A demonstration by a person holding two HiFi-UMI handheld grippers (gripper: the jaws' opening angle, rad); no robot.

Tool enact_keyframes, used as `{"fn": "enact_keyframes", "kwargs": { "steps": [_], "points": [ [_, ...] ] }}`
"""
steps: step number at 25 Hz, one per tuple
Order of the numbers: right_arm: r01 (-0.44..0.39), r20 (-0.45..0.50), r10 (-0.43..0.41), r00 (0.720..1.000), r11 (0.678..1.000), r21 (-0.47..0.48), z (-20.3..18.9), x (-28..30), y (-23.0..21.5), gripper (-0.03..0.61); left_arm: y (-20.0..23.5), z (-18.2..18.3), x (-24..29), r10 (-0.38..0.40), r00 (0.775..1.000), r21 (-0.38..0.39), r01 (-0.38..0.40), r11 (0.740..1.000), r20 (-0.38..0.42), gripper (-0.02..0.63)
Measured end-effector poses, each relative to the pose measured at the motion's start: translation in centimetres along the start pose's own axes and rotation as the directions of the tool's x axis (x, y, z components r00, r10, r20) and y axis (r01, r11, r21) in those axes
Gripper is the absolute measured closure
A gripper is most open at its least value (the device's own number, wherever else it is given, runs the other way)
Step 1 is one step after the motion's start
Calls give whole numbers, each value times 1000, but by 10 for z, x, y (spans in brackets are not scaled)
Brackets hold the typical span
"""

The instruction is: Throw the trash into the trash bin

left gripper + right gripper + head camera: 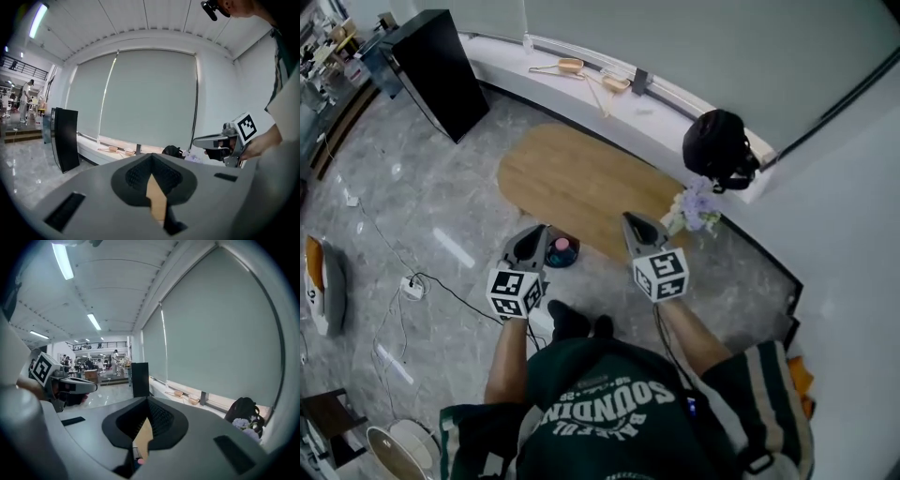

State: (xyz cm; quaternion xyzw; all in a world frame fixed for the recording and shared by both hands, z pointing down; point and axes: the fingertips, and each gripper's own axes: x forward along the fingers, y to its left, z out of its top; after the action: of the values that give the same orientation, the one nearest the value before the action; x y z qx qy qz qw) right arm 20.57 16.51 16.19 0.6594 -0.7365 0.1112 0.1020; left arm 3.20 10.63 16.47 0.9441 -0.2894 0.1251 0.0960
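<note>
**Both grippers shut and empty; bin on the floor by the table**

In the head view the left gripper [532, 239] and the right gripper [635, 227] were held side by side in front of the person, well apart. The left one aimed between 12 and 1 o'clock and the right one toward 11 o'clock. In each gripper's own view the jaws met at their tips with nothing between them. Only a thin tan sliver showed through the gap behind the tips.

The trash bin [565, 260] was small, dark and round. It stood on the grey floor [441, 187] between the two grippers in the picture, just at 3 o'clock of the left gripper's tips and near the 6 o'clock edge of the wooden table [581, 178]. Its mouth faced up at the camera, so no long axis showed. A pink piece [562, 246] lay in that mouth, too small to tell its shape or which way it pointed.

The oval table's long axis ran from 10 o'clock to 4 o'clock. Pale flowers [698, 206] sat at its 4 o'clock end. A black backpack [717, 145] rested on the window ledge [506, 58], at 1 o'clock of the flowers.
</note>
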Motion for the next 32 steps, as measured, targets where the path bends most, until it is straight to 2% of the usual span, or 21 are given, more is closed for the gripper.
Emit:
{"fn": "enact_keyframes", "kwargs": {
  "steps": [8,11,24,32],
  "points": [
    [30,65,-28,997,999,-29,13,-50,-14,577,-35,25,-12,-22,999,57,21,998,23,612],
    [32,72,-30,997,999,-20,9,-60,-13,578,-43,24,-16,-24,999,82,22,996,24,614],
    [21,84,-19,996,1000,-21,8,-73,-11,578,-58,18,-27,-3,999,36,2,999,35,614],
    [-1,94,2,996,1000,-19,9,-66,-4,578,-54,17,-29,10,1000,35,-11,999,29,612]
  ]
}}
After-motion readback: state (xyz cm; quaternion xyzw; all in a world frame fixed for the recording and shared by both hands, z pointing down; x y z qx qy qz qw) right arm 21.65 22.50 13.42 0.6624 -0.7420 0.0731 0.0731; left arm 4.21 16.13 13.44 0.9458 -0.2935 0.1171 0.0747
